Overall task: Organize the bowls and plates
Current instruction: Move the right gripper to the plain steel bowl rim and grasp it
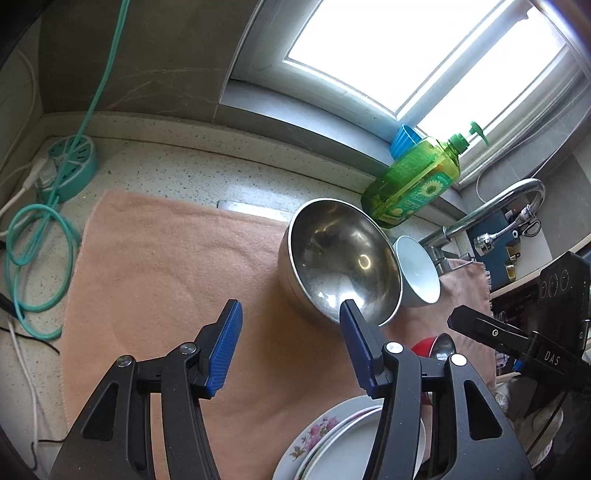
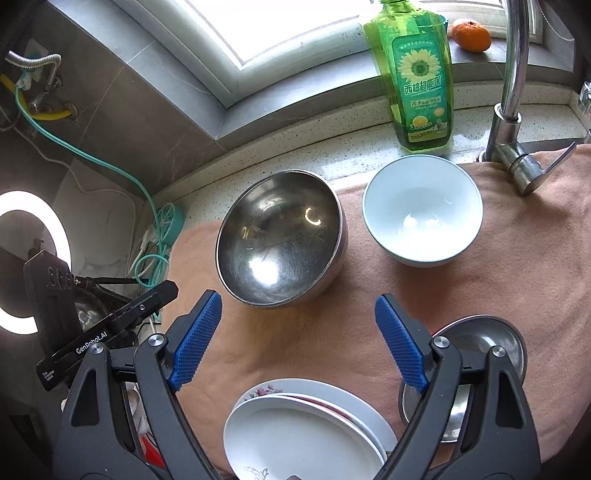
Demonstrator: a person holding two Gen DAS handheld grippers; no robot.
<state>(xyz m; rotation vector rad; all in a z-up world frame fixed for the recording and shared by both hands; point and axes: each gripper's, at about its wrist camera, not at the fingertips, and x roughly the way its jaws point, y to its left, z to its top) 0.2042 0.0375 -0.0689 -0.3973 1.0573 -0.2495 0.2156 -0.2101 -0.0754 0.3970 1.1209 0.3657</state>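
A large steel bowl (image 2: 280, 240) stands on a pink towel (image 2: 517, 258), with a white bowl (image 2: 423, 210) to its right. A stack of white plates (image 2: 306, 428), one with a flower pattern, lies near the front. A small steel bowl (image 2: 480, 343) sits at the right, behind my right finger. My right gripper (image 2: 299, 332) is open and empty, above the towel between the plates and the big bowl. My left gripper (image 1: 291, 328) is open and empty; its right fingertip overlaps the big steel bowl (image 1: 340, 258). The white bowl (image 1: 419, 271) and plates (image 1: 332, 443) show there too.
A green dish soap bottle (image 2: 417, 74) stands by the window sill, with an orange (image 2: 472, 35) behind it. A chrome faucet (image 2: 513, 110) rises at the right. A teal power strip (image 1: 70, 166) with teal cable lies at the left. A red-rimmed bowl (image 1: 428, 347) sits near the plates.
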